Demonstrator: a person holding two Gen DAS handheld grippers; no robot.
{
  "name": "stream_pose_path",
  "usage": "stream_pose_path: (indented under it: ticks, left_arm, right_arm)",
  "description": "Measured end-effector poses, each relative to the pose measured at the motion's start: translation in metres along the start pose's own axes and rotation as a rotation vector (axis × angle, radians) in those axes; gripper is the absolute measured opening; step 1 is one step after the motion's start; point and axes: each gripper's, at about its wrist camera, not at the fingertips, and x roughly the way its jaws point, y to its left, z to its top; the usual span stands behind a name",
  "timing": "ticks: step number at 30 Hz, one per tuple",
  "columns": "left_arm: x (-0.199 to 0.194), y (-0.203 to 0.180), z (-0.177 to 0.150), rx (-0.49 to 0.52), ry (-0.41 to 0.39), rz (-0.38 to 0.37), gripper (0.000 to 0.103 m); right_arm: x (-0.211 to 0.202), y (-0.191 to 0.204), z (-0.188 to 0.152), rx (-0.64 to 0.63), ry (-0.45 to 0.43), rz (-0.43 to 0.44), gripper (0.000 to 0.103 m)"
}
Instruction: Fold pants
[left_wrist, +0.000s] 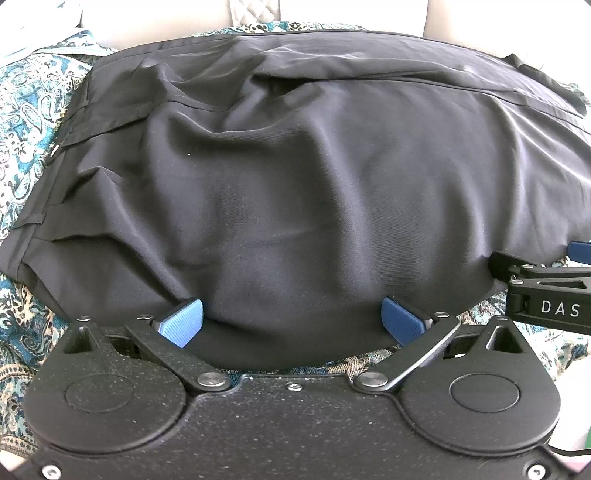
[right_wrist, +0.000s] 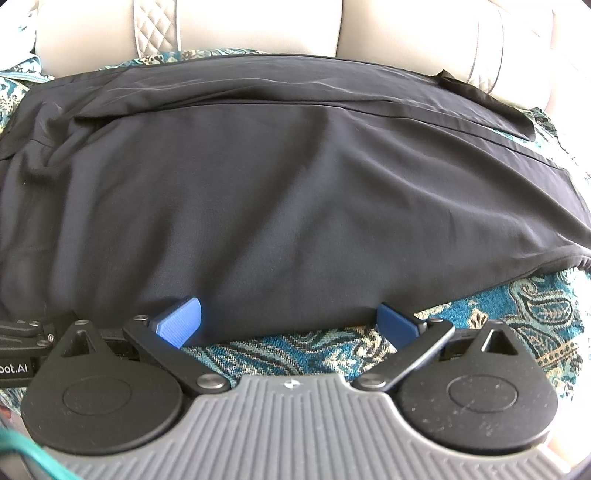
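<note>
Dark navy pants lie spread and folded lengthwise on a teal paisley cover, waistband at the left in the left wrist view. My left gripper is open, its blue pads straddling the near edge of the cloth. My right gripper is open too, blue pads at the near edge of the pants. The right gripper's body shows at the right edge of the left wrist view, close beside the left one.
The teal paisley cover shows around the pants on all sides. Beige quilted sofa cushions rise behind the far edge. A light blue cloth lies at the far left.
</note>
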Motion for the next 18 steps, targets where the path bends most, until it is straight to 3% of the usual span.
stream_pose_path:
  ticks: [18]
  left_arm:
    - [-0.0002, 0.0000, -0.0003, 0.001, -0.003, 0.002, 0.103]
  right_arm:
    - [0.0001, 0.0029, 0.0001, -0.025, -0.009, 0.003, 0.103]
